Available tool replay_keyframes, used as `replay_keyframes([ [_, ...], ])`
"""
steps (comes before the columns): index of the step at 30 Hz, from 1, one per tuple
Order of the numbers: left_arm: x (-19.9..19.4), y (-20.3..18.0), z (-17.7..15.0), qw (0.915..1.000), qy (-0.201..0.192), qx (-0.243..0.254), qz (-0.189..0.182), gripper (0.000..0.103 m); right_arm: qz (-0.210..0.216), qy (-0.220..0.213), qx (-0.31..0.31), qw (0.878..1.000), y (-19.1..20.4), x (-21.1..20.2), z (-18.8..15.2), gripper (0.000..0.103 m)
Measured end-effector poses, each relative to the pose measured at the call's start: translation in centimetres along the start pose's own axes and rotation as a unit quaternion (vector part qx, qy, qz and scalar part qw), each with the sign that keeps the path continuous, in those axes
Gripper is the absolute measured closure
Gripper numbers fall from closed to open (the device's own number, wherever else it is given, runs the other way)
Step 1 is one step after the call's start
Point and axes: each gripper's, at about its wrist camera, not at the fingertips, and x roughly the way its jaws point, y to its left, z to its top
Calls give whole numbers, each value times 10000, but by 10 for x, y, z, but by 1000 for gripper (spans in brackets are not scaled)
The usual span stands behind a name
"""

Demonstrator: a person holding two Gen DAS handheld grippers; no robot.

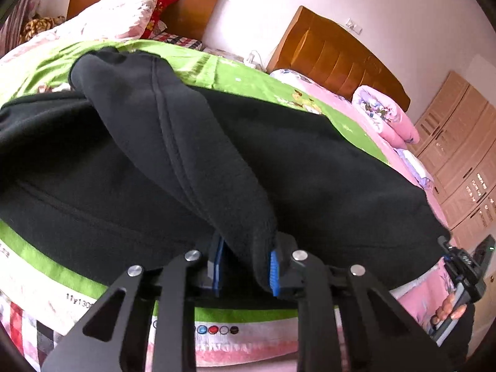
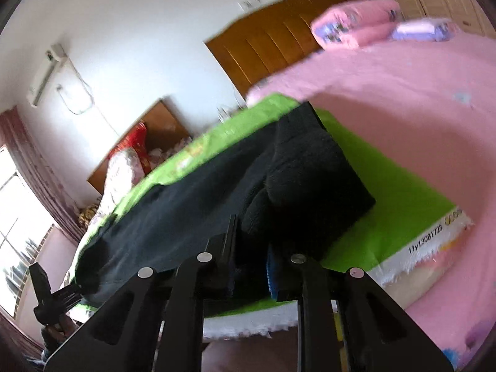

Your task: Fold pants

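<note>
Black fleece pants (image 1: pixel 310 170) lie across a green cloth (image 1: pixel 223 71) spread on a bed. In the left wrist view one leg or edge is lifted into a thick fold that runs down into my left gripper (image 1: pixel 246 266), whose blue pads (image 1: pixel 273 268) are shut on the fabric. In the right wrist view the pants (image 2: pixel 186 217) bunch into a lump in front of my right gripper (image 2: pixel 251 268), which is shut on black fabric at their near edge. The right gripper (image 1: pixel 462 266), held by a hand, also shows at the pants' right end, and the left gripper (image 2: pixel 46 291) at their far left.
The green cloth (image 2: pixel 403 201) has a white printed border near me and lies on pink bedding (image 2: pixel 418 99). A folded pink quilt (image 1: pixel 384 114), wooden headboards (image 1: pixel 334 52), pillows (image 1: pixel 121 12) and a wardrobe (image 1: pixel 465 155) stand beyond.
</note>
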Motion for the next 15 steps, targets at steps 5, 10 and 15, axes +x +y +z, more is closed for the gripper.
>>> replay_keyframes([
  [5, -1, 1, -1, 9999, 32, 136, -75, 72, -102, 145, 145, 9997, -5, 8, -3, 84],
  [10, -12, -3, 2, 9995, -69, 308, -18, 20, -361, 454, 198, 9981, 4, -17, 0, 30],
  [15, -43, 20, 8, 9974, -423, 503, 297, 16, -719, -396, -392, 9959, 39, -60, 8, 19],
])
